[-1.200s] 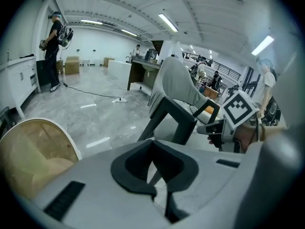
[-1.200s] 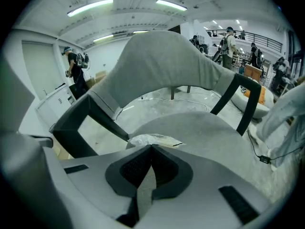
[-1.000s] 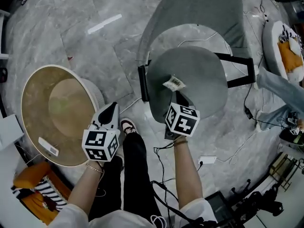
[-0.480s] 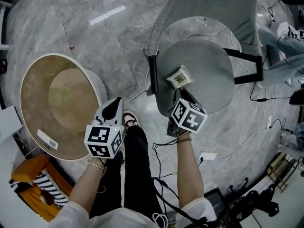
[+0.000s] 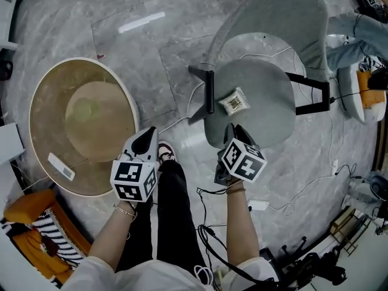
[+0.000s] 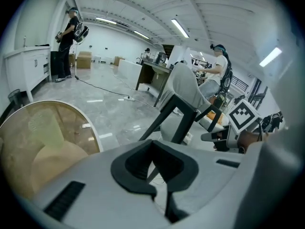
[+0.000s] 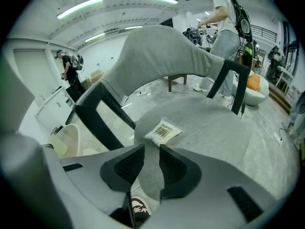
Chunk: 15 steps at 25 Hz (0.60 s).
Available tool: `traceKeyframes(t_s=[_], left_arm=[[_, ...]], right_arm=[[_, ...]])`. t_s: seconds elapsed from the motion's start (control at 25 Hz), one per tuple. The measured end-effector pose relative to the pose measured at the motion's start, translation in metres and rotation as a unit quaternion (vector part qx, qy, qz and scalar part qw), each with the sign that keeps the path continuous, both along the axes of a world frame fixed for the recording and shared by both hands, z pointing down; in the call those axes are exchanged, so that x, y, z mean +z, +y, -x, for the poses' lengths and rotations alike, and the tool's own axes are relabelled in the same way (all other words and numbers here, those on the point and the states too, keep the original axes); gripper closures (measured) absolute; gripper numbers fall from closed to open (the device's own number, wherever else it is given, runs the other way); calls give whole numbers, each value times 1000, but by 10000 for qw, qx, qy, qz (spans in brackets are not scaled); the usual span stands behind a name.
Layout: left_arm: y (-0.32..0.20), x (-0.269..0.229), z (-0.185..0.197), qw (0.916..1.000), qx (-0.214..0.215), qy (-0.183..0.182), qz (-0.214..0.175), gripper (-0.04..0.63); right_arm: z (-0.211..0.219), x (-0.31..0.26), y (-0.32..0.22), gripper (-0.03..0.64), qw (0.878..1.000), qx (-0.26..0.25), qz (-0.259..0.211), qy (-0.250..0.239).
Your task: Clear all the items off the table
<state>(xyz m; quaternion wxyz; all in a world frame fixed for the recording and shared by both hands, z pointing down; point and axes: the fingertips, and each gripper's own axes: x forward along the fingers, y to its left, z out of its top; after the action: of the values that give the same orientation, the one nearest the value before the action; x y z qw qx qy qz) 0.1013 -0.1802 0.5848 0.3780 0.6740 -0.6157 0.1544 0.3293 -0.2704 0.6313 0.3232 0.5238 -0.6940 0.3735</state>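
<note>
Currently right gripper (image 7: 151, 152) fingers have just been opening with nothing between them, packet (image 7: 163, 130) lying flat on the grey chair seat (image 7: 214, 128) just beyond; left gripper (image 6: 152, 149) fingers closed, empty, left of the seat.

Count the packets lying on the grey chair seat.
1. A small barcoded packet lies flat near the middle of the grey chair seat. No other shows in the head view or the right gripper view.

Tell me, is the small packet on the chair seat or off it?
On it: the packet lies flat on the grey chair seat.
</note>
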Motion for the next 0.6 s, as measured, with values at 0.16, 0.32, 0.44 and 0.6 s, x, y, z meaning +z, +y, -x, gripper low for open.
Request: traceKeyframes(t_s=[0.16,0.32,0.44,0.6], left_arm=[[23,-26,23,9994,-335,3,-122,588],[51,-53,62,9968,-764,-29,-241,588],[84,-79,104,9920,-1209,-143,-322,588],[150,-110,173,9765,-2085,-387,-392,588]], right_arm=[[35,-31,27,503,9991,-387,-168,-28],[106,-62,58,505,9936,-1063,-314,-212],[175,-82,90,505,9843,-1667,-269,-513],[271,-106,142,508,9585,-2724,-273,-791]])
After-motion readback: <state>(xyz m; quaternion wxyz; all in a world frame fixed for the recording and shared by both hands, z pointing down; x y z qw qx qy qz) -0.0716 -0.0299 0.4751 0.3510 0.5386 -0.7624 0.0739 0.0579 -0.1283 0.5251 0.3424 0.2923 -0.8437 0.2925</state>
